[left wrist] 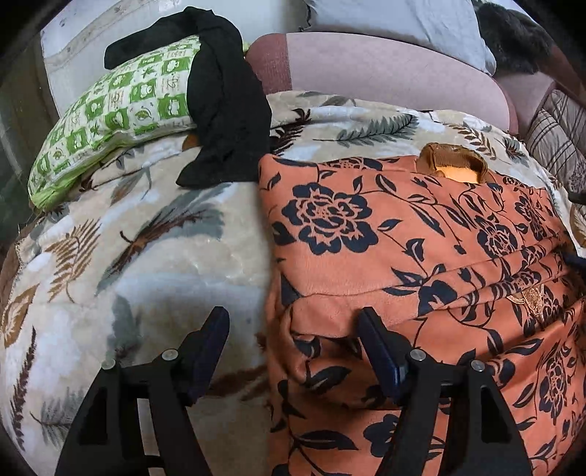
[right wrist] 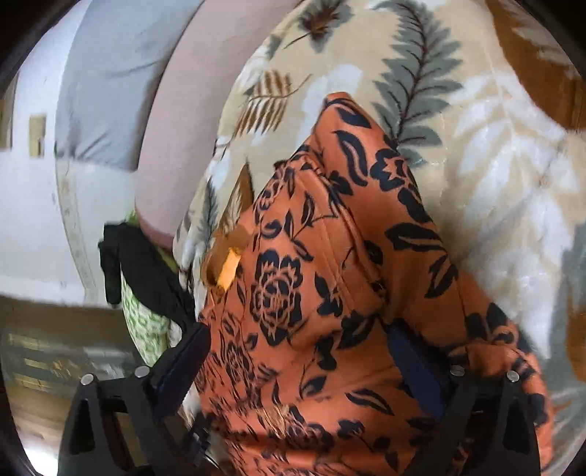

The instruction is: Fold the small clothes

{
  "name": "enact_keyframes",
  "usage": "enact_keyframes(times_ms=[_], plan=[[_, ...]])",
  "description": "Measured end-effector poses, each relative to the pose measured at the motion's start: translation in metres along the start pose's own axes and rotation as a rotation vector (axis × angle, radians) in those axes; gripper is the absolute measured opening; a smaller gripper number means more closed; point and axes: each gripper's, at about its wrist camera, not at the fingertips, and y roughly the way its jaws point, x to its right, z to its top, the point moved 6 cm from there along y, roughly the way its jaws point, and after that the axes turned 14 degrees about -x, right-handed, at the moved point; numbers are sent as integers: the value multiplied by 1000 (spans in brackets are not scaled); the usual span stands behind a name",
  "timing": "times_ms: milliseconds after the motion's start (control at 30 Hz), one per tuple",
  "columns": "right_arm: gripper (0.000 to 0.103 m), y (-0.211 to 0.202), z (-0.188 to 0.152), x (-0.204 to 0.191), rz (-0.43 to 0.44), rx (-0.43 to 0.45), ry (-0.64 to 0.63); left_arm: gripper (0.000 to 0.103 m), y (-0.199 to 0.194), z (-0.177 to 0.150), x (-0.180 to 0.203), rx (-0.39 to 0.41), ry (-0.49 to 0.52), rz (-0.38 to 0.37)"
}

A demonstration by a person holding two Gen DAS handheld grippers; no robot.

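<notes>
L gripper (left wrist: pixel 293 326) points steeply down at the bed, jaws wide apart, nothing pinched. Its left finger hangs over the leaf-print blanket (left wrist: pixel 146 263); its right finger sits over the near-left corner of the orange floral garment (left wrist: pixel 384 234), w/ the cloth's left edge running between the two fingers. Can't tell if the right pad touches the fabric.

R gripper (right wrist: pixel 298 351) is tilted down too and rolled, so the bed looks slanted in its view. Jaws very wide; the orange garment (right wrist: pixel 329 263) fills the gap between the fingers, but the pads don't visibly press on it. Right finger lies on or just above the cloth; left finger is at the garment's edge, near the blanket (right wrist: pixel 476 153). View is a bit blurred.

Garment lies on the blanket, partly folded: layered creases toward the right side in the L view, brown collar w/ label (left wrist: pixel 452 164) at the far edge.

Around: black cloth (left wrist: pixel 227 106) draped over a green-and-white pillow (left wrist: pixel 117 110) at far left, its tail touching the blanket just beside the garment's far-left corner. Pink bolster (left wrist: pixel 384 69) behind the blanket, grey pillow (left wrist: pixel 395 25) beyond that. Striped fabric (left wrist: pixel 560 139) at the right rim. Nothing lies over the garment besides the fingers.
</notes>
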Motion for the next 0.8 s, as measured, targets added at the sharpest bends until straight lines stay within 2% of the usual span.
enact_keyframes(times_ms=[33,67,100,133,233,367,433,467,500,567,600,667,700,767,800], plan=[[93,-1,3,0,-5,18,5,74,2,0,1,-3,-1,-1],[68,0,7,2,-32,33,14,74,5,-1,0,-8,-4,-5],[25,3,9,7,-53,25,37,74,5,-2,1,-9,-8,-10],[6,8,11,12,-61,5,63,74,4,-3,0,-7,-11,-16],[5,8,9,7,-150,30,7,74,-2,-3,-3,5,-14,-18],[5,-32,-14,-34,-205,155,-176,74,-31,-1,-15,89,-39,-2],[5,-41,-21,-32,-272,198,-204,74,-39,1,-19,108,-64,-16],[9,-36,-20,-21,-325,177,-203,74,-38,3,-19,100,-77,-28],[10,-27,-18,-6,-339,127,-178,74,-35,6,-18,88,-80,-32],[11,-9,-18,20,-326,8,-123,74,-33,11,-13,78,-83,-33],[12,-14,-19,19,-304,34,-137,74,-34,14,-9,88,-77,-40],[13,-33,-26,11,-319,88,-162,74,-30,21,0,91,-49,-15],[12,-38,-29,7,-329,111,-168,74,-23,23,3,70,-35,9],[14,-55,-33,-2,-316,165,-200,77,7,21,2,-32,-18,105],[14,-61,-32,-10,-301,182,-218,78,14,20,1,-44,-26,101]])
